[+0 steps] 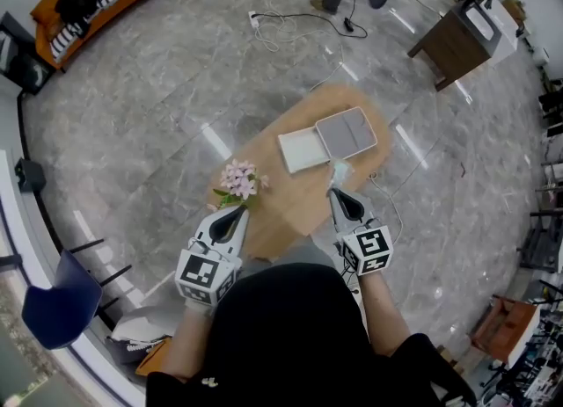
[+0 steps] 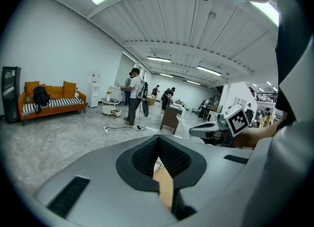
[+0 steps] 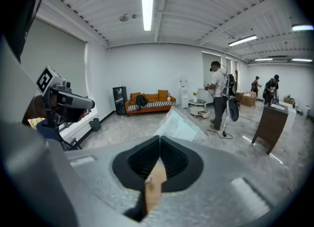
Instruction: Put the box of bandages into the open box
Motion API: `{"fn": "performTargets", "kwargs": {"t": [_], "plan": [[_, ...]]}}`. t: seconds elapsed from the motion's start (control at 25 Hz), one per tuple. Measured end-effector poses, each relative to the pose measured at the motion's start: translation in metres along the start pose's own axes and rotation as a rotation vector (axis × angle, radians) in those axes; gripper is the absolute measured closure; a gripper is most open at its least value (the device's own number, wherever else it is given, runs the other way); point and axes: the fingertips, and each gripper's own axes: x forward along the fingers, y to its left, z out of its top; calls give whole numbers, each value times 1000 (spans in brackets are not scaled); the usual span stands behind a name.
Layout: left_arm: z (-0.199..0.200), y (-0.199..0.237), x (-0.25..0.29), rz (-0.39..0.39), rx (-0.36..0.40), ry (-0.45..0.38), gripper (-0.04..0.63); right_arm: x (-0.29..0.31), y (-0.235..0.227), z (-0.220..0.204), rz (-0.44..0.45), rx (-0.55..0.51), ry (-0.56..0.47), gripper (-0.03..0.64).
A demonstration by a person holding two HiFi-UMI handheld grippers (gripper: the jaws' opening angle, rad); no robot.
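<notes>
The right gripper (image 3: 158, 138) has its fingers clenched on an edge of the box of bandages (image 3: 179, 123), a pale greenish pack that juts up, tilted, past their tips. The left gripper (image 2: 158, 138) has its fingers pressed together with nothing between them. In the head view the pack hangs at the right gripper's tip over the wooden table (image 1: 281, 203), just short of the open box (image 1: 303, 151), whose grey lid (image 1: 347, 133) is folded back. The left gripper hovers beside a bunch of pink flowers (image 1: 239, 180) at the table's near left edge.
</notes>
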Motion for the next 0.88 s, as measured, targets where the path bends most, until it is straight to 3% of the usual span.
{"fn": "performTargets", "kwargs": {"t": [0.32, 0.88], "plan": [[16, 9, 31, 130, -50, 23, 584, 52, -34, -11, 127, -23, 65, 617], [0, 23, 58, 317, -134, 100, 584, 144, -69, -58, 334, -61, 228, 617]]}}
